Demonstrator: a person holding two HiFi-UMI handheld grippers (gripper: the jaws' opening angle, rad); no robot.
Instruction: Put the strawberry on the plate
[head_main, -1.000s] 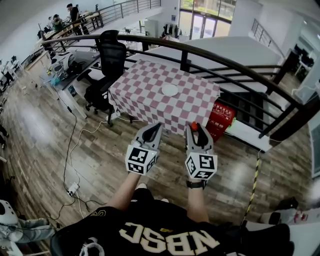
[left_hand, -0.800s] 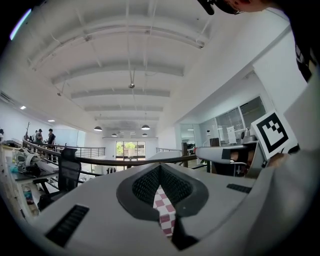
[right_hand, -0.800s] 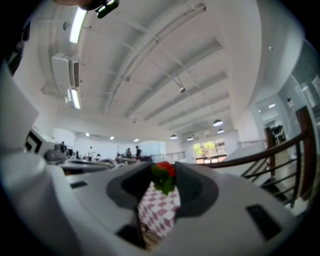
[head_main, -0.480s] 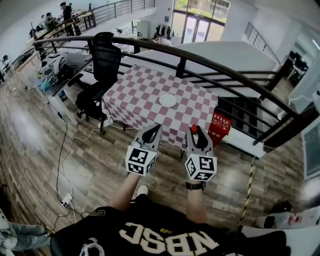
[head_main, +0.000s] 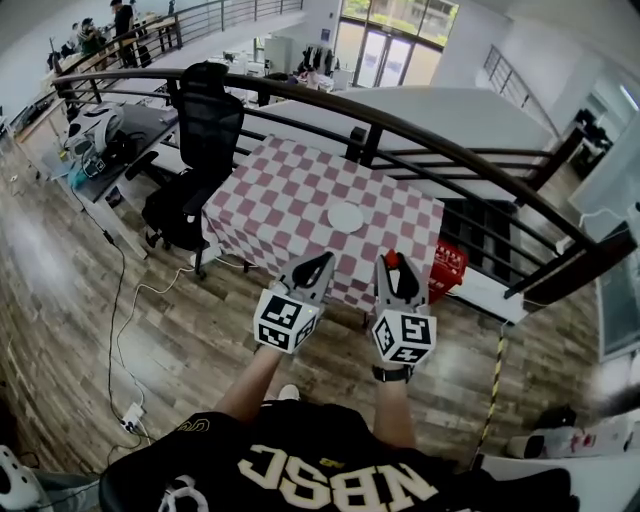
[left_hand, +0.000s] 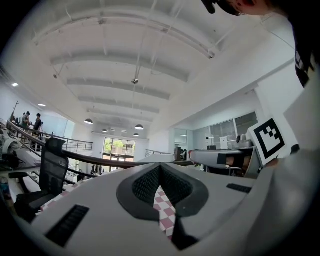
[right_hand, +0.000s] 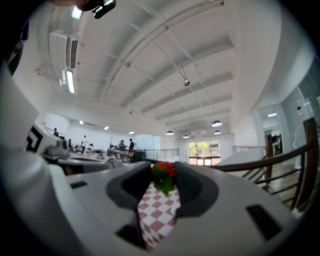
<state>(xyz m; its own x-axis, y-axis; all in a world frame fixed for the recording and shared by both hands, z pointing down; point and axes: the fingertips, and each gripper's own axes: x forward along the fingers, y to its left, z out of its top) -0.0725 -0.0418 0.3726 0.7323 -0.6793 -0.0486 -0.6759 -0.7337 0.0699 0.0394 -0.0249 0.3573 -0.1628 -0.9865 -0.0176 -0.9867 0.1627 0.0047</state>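
Note:
A small white plate (head_main: 345, 217) lies near the middle of the table with the red-and-white checkered cloth (head_main: 290, 200). In the head view both grippers are held in the air on the near side of that table, short of its edge. My right gripper (head_main: 391, 264) is shut on the red strawberry (head_main: 389, 259). In the right gripper view the strawberry (right_hand: 164, 171) with its green leaves sits pinched at the tips of the right gripper (right_hand: 162, 176). My left gripper (head_main: 320, 265) is shut with nothing in it, and in its own view the left gripper (left_hand: 159, 170) has its jaws meeting at the tip.
A dark curved railing (head_main: 400, 125) runs behind the table. A black office chair (head_main: 205, 120) stands at the table's left, and a red box (head_main: 447, 266) sits by its right corner. Cables (head_main: 118, 300) trail over the wooden floor at the left.
The table and plate have come slightly nearer and shifted right in the head view. Both grippers keep their pose, and the strawberry stays in the right one.

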